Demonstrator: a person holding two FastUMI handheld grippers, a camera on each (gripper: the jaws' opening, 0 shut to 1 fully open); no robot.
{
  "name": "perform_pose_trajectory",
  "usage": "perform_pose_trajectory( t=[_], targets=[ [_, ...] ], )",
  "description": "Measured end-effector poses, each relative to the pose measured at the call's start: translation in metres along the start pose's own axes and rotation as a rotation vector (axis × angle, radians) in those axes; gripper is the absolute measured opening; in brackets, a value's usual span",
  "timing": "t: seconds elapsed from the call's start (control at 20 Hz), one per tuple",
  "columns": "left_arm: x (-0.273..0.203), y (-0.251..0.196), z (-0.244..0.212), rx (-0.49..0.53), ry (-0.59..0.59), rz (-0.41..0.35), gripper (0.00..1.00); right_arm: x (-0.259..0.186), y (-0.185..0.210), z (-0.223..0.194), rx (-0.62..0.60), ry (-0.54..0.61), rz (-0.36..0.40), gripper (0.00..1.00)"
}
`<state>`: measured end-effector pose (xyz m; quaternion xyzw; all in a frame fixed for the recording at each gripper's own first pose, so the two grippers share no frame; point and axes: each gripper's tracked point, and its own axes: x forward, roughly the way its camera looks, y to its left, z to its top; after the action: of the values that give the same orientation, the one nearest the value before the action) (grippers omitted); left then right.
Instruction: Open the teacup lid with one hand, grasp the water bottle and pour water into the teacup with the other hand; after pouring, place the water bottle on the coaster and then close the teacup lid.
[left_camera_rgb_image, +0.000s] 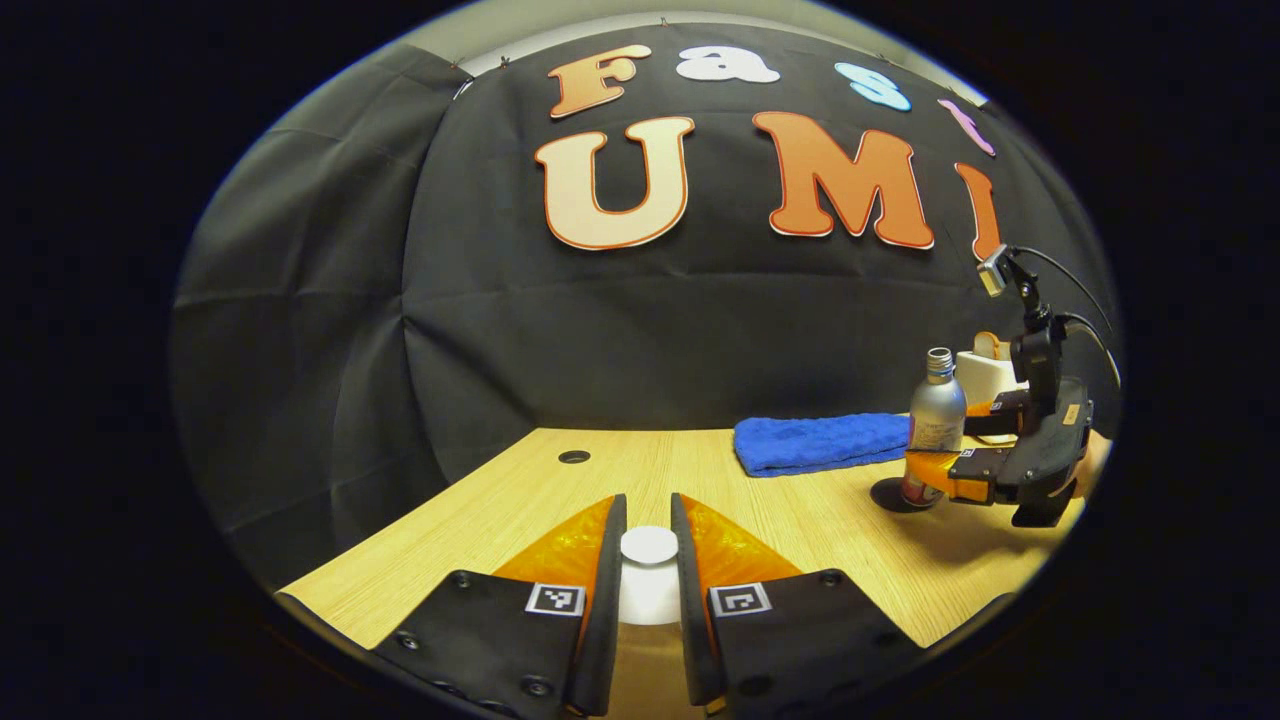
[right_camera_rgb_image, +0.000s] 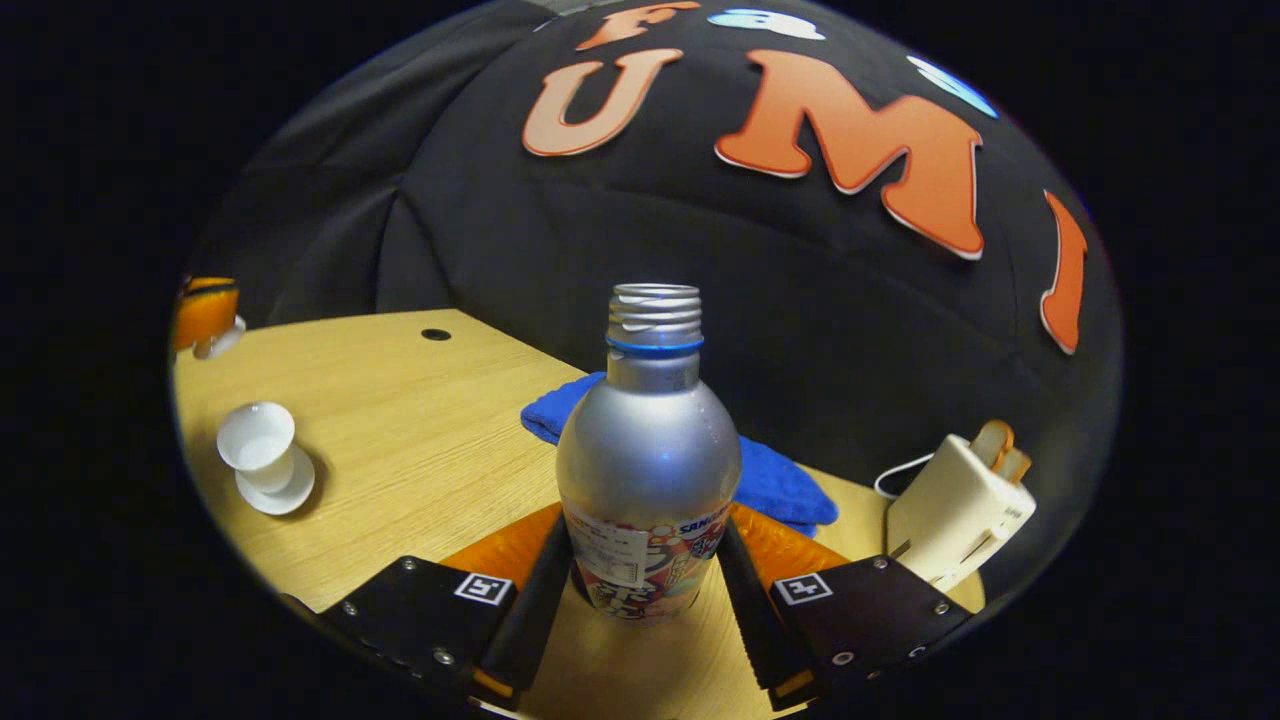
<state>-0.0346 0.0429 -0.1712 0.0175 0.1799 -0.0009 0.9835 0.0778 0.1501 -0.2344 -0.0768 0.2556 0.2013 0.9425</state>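
The teacup lid (left_camera_rgb_image: 649, 546) was held clamped between the left gripper (left_camera_rgb_image: 648, 560) fingers, clear of the opened teacup (right_camera_rgb_image: 256, 440), while the water bottle (right_camera_rgb_image: 648, 470) — standing on the coaster (left_camera_rgb_image: 893, 495) — was closely flanked by the right gripper (right_camera_rgb_image: 645, 590), its grip uncertain — only reclosing apparently remained.

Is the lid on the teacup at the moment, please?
No: in the right gripper view the teacup stands open on its saucer, while the left gripper holds the lid between its fingers.
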Motion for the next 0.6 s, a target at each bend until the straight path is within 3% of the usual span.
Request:
perform_pose_trajectory(
  t=[0.15,0.4,0.6],
  targets=[
    [0.006,-0.007,-0.002,-0.002,0.007,-0.010,0.32,0.009,-0.006,-0.005,0.119,-0.017,0.011,0.80],
    [0.016,-0.027,-0.005,-0.025,0.022,-0.050,0.31,0.012,-0.009,-0.009,0.141,-0.029,0.011,0.77],
    [0.024,-0.044,-0.019,-0.058,0.059,-0.091,0.32,0.013,-0.010,-0.011,0.152,-0.055,0.012,0.81]
  ],
)
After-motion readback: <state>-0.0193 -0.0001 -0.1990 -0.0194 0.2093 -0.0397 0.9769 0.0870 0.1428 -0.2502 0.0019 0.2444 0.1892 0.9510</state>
